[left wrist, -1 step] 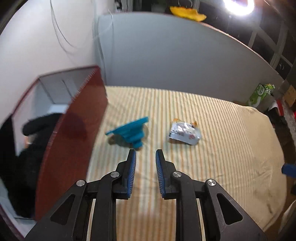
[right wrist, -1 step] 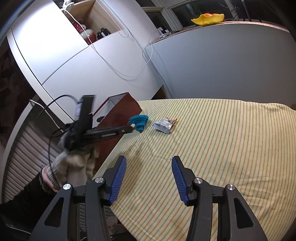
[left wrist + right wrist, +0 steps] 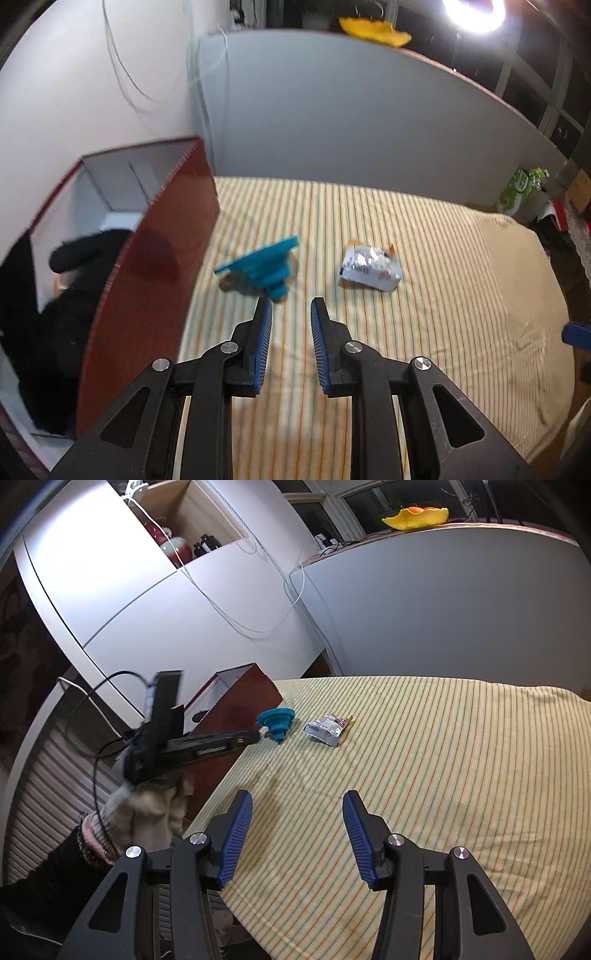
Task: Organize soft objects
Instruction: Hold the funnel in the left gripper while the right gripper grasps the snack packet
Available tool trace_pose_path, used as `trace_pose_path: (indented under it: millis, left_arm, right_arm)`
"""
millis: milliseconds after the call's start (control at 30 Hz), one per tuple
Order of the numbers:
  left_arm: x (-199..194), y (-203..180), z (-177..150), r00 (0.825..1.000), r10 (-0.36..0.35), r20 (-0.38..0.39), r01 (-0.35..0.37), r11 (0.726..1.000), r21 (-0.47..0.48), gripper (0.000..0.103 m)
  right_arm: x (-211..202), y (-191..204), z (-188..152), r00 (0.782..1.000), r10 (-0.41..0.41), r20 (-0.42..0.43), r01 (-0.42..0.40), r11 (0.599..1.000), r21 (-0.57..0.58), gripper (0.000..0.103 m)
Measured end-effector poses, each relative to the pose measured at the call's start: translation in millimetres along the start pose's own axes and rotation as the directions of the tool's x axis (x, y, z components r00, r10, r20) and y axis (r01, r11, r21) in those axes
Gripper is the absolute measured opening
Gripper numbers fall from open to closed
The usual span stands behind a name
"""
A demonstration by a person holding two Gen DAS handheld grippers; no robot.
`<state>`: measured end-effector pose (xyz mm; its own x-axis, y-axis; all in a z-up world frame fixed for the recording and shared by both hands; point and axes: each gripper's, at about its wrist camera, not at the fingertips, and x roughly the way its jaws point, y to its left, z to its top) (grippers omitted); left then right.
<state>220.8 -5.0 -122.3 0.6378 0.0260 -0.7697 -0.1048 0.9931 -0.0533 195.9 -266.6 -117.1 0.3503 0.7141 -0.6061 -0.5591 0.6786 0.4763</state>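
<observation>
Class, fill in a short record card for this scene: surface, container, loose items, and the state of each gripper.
Surface: striped yellow cloth
Container: red-brown box, open top, at the cloth's left edge, a black soft item inside
Loose items: blue funnel-shaped object beside the box; crumpled silver snack packet to its right
Left gripper: open, empty, just short of the blue object
Right gripper: open, empty

**Two grippers held empty above the bed**

The left black two-finger gripper with blue ribbed pads [image 3: 291,314] points forward and slightly down, its jaws a narrow gap apart with nothing between them; a hand in a pale knitted glove [image 3: 147,808] grips its handle, a dark sleeve behind the wrist; the right black two-finger gripper with blue ribbed pads [image 3: 297,812] hangs level, jaws clearly parted and empty.
</observation>
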Motion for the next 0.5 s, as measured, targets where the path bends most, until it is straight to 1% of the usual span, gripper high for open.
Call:
trace_pose_path:
  millis: [33,67,100,133,200,267,300,333,367,400,500]
  left_arm:
    - [-3,5,-1,1.000,-0.001,0.000,0.001,1.000,0.016,0.024]
    - [-3,4,1,1.000,0.000,-0.002,0.000,0.999,0.036,0.034]
    - [-2,2,5,1.000,0.001,-0.007,-0.001,0.998,0.064,0.043]
    - [0,-1,8,1.000,0.002,-0.017,-0.001,0.996,0.089,0.045]
    - [3,-3,18,0.999,0.017,-0.035,-0.012,0.989,0.145,0.045]
    - [2,-10,27,0.998,0.039,-0.057,-0.027,0.979,0.204,0.045]
    - [8,-11,32,0.994,0.040,-0.099,-0.014,0.969,0.247,0.045]
    - [14,-13,33,0.990,0.047,-0.129,-0.011,0.963,0.269,0.045]
    - [16,-13,34,0.988,0.062,-0.140,-0.020,0.959,0.284,0.045]
    - [21,-13,35,0.984,0.101,-0.149,-0.047,0.944,0.325,0.045]
    - [30,-16,37,0.978,0.163,-0.133,-0.097,0.910,0.403,0.045]
  right_arm:
    - [2,-2,3,1.000,-0.006,-0.004,0.006,1.000,0.004,0.048]
    - [5,-4,7,1.000,-0.006,-0.013,0.006,1.000,0.007,0.048]
    - [10,-6,12,1.000,-0.003,-0.026,0.003,1.000,0.004,0.053]
    - [14,-7,16,0.999,-0.003,-0.040,0.003,1.000,-0.004,0.057]
    - [23,-8,28,0.998,-0.026,-0.053,0.024,0.999,-0.039,0.057]
    - [34,-5,39,0.996,-0.058,-0.071,0.049,0.993,-0.111,0.057]
    - [40,-4,43,0.994,-0.072,-0.083,0.060,0.989,-0.137,0.057]
    - [46,-4,48,0.992,-0.083,-0.092,0.068,0.985,-0.157,0.057]
    - [55,-2,53,0.990,-0.094,-0.105,0.072,0.979,-0.191,0.057]
    - [62,0,56,0.988,-0.107,-0.111,0.081,0.973,-0.214,0.057]
    - [85,9,63,0.982,-0.145,-0.123,0.100,0.945,-0.312,0.057]
